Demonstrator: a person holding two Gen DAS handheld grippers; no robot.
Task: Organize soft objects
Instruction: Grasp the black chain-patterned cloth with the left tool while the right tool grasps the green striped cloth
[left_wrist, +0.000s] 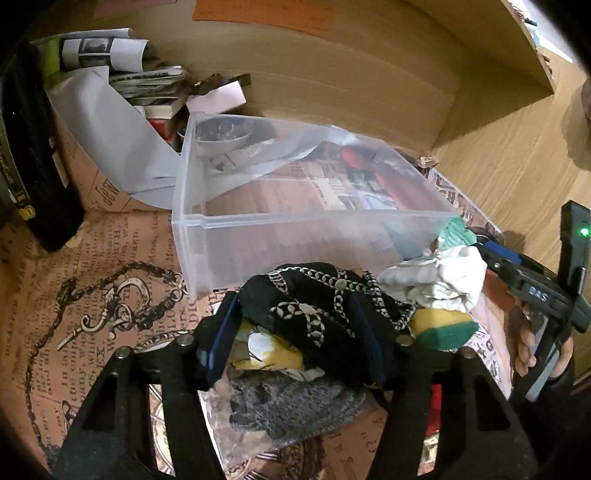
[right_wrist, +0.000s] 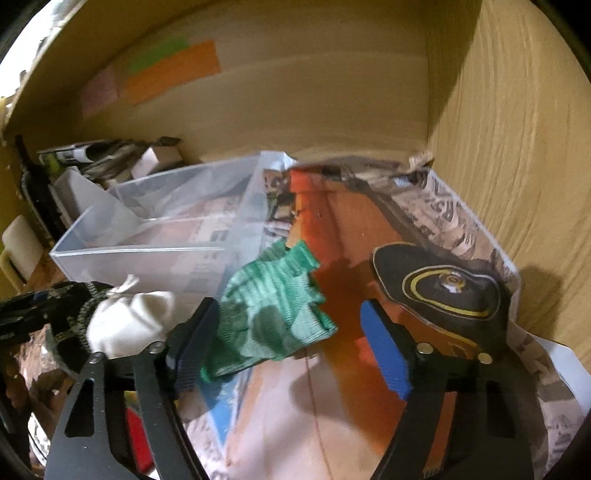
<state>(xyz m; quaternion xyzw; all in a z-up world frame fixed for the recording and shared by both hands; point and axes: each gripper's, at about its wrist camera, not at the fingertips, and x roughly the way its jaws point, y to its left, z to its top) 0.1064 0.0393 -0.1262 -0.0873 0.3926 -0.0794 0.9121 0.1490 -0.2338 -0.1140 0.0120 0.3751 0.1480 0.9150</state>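
The black chain-print cloth (left_wrist: 314, 306) sits low in the centre of the left wrist view, clamped between the fingers of the left gripper (left_wrist: 295, 332), with the clear plastic bin (left_wrist: 207, 221) just above it in the frame, open side up. The green knit glove (right_wrist: 273, 314) lies against the left finger of the right gripper (right_wrist: 295, 343), whose jaws stand wide apart, grasping nothing, on the papered desk (right_wrist: 332, 406)

Crumpled black patterned cloth (left_wrist: 314, 306) beside white cloth (left_wrist: 439, 280), green glove (right_wrist: 273, 314).
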